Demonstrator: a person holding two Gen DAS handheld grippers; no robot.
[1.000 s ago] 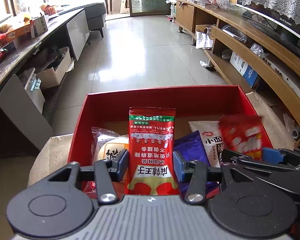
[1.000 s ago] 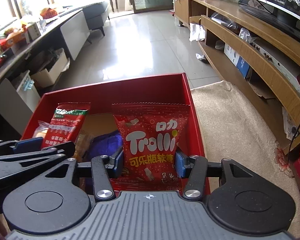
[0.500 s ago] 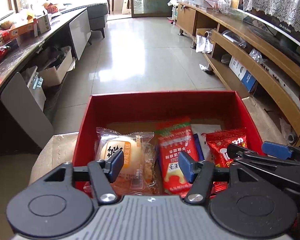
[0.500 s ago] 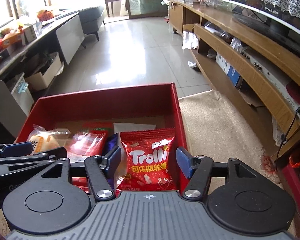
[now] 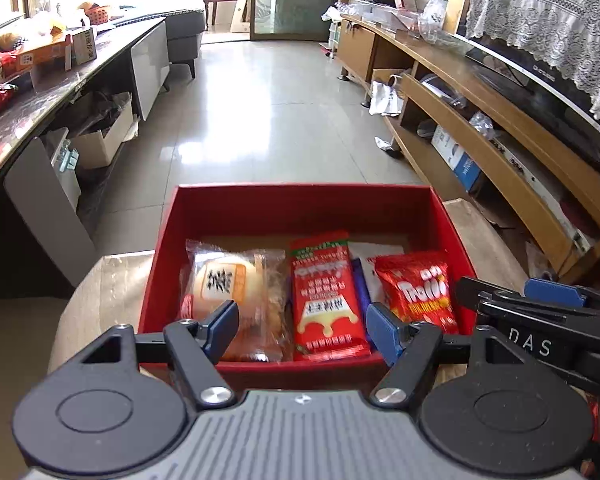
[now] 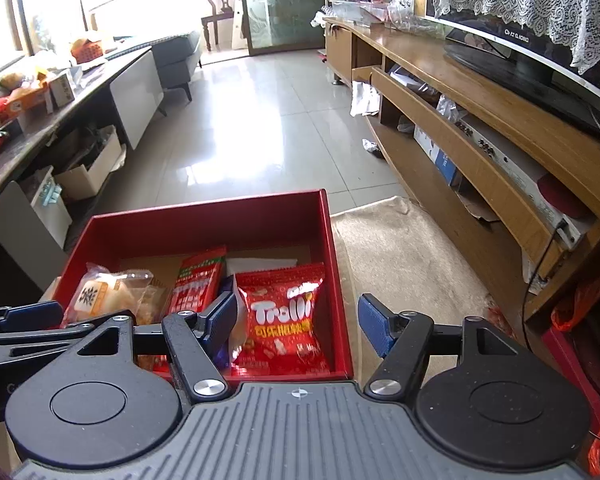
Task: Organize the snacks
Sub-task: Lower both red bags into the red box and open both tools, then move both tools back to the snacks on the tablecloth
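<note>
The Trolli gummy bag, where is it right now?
The Trolli bag lies in the red box against its right wall, just right of the purple packet.

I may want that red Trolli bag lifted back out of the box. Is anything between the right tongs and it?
Nothing visible. The Trolli bag lies uncovered in the red box, just below the right tongs, whose jaws are opening, empty.

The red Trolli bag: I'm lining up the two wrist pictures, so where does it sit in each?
Left wrist view: the Trolli bag lies right of centre, at the right end of the snack row, near the right wall.
Right wrist view: the same bag lies centre-left, against that wall.
Shared landmark: the red box.
</note>
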